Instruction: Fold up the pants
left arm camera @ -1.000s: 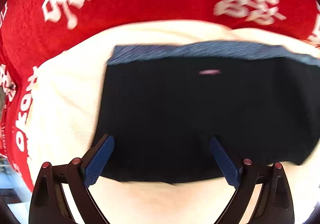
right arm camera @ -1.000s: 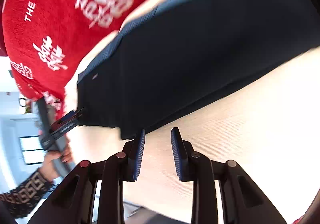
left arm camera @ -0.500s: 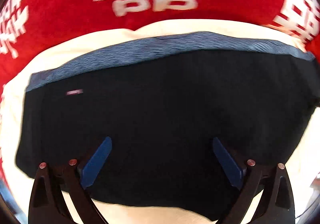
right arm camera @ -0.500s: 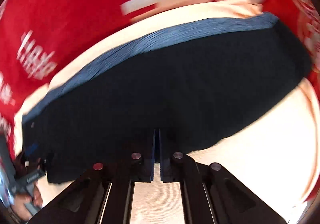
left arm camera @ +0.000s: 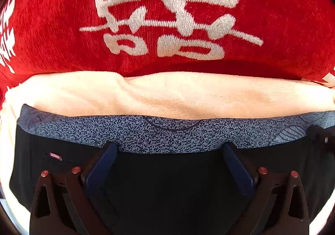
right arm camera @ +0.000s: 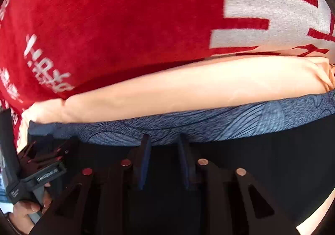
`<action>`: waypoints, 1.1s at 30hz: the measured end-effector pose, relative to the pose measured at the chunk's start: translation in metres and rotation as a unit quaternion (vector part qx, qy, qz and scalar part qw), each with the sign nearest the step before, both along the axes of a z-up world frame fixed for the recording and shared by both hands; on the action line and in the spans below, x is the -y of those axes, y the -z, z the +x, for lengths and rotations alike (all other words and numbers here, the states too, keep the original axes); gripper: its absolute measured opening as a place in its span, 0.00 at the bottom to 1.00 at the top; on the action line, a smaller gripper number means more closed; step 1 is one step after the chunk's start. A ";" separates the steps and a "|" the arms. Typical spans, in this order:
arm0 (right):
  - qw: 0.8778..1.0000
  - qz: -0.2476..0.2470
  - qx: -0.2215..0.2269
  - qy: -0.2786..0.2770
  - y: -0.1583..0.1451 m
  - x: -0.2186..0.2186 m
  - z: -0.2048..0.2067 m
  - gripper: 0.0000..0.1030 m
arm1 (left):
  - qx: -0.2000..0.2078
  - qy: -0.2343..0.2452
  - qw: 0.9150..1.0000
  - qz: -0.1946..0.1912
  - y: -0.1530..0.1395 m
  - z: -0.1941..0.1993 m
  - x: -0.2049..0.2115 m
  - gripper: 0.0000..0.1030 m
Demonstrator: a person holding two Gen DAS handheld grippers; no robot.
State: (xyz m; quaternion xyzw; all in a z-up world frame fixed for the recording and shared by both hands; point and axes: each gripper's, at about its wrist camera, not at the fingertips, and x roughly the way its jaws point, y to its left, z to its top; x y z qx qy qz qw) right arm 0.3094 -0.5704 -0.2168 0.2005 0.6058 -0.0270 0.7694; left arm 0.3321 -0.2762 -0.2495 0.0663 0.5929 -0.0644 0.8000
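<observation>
The black pants (left arm camera: 167,182) lie flat on a cream cloth (left arm camera: 167,96), with their blue-grey patterned waistband (left arm camera: 167,134) along the far edge. My left gripper (left arm camera: 169,149) is wide open, low over the pants, its fingertips at the waistband. In the right wrist view the pants (right arm camera: 261,161) and waistband (right arm camera: 209,126) fill the lower half. My right gripper (right arm camera: 163,140) is partly open and empty, its tips at the waistband. The left gripper (right arm camera: 41,161) shows at the left edge, held by a hand.
A red blanket with white characters (left arm camera: 167,15) covers the surface beyond the cream cloth and shows in the right wrist view (right arm camera: 115,25) too. The cream cloth (right arm camera: 188,88) forms a raised fold just past the waistband.
Both grippers have moved forward across the pants to the waistband. The right gripper, shut half a second ago, has opened partway. The left gripper stays wide open.
</observation>
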 end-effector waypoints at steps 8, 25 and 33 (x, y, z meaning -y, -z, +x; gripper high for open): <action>0.998 0.024 -0.018 0.052 -0.019 0.023 -0.018 0.31 | -0.026 -0.002 0.999 0.022 -0.015 0.030 0.004 1.00; 0.984 0.103 -0.072 0.124 -0.038 0.061 -0.175 0.43 | -0.064 0.072 0.995 0.011 -0.056 -0.065 0.091 1.00; 0.979 0.115 -0.086 0.143 -0.027 0.067 -0.191 0.51 | -0.084 0.105 0.991 0.002 -0.055 -0.120 0.135 1.00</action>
